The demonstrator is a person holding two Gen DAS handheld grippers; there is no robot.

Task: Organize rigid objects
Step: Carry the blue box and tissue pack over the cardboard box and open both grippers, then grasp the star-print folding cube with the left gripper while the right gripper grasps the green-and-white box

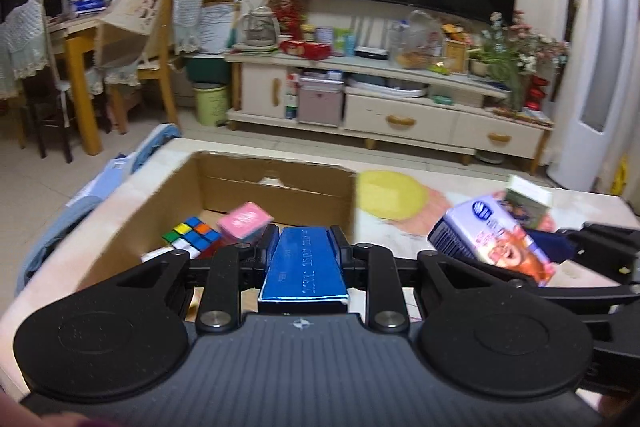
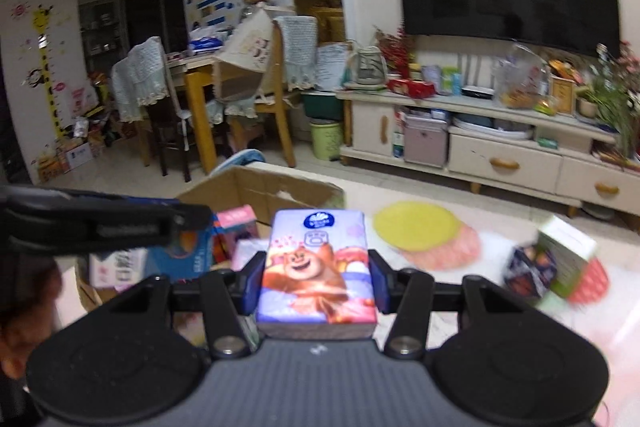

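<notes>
So we have a cube [image 1: 192,237] and pink pack [image 1: 245,221] in the box [image 1: 280,183] already, our left gripper [image 1: 303,242] pinches a blue box [image 1: 303,267], our right gripper [image 2: 318,277] pinches a tissue pack [image 2: 318,267], and one carton [image 2: 566,255] waits on the table [image 2: 500,307].

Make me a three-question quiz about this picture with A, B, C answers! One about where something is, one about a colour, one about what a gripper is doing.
1. Where is the puzzle cube?
A. in the cardboard box
B. on the TV stand
C. on a chair

2. What colour is the top round mat?
A. black
B. yellow
C. purple

3. The left hand-held gripper is:
A. open and empty
B. shut on the blue box
C. holding a cup

Answers: 1 A, the cube lies inside the box walls; 2 B, it looks yellow; 3 B, both pads press the blue box.
</notes>
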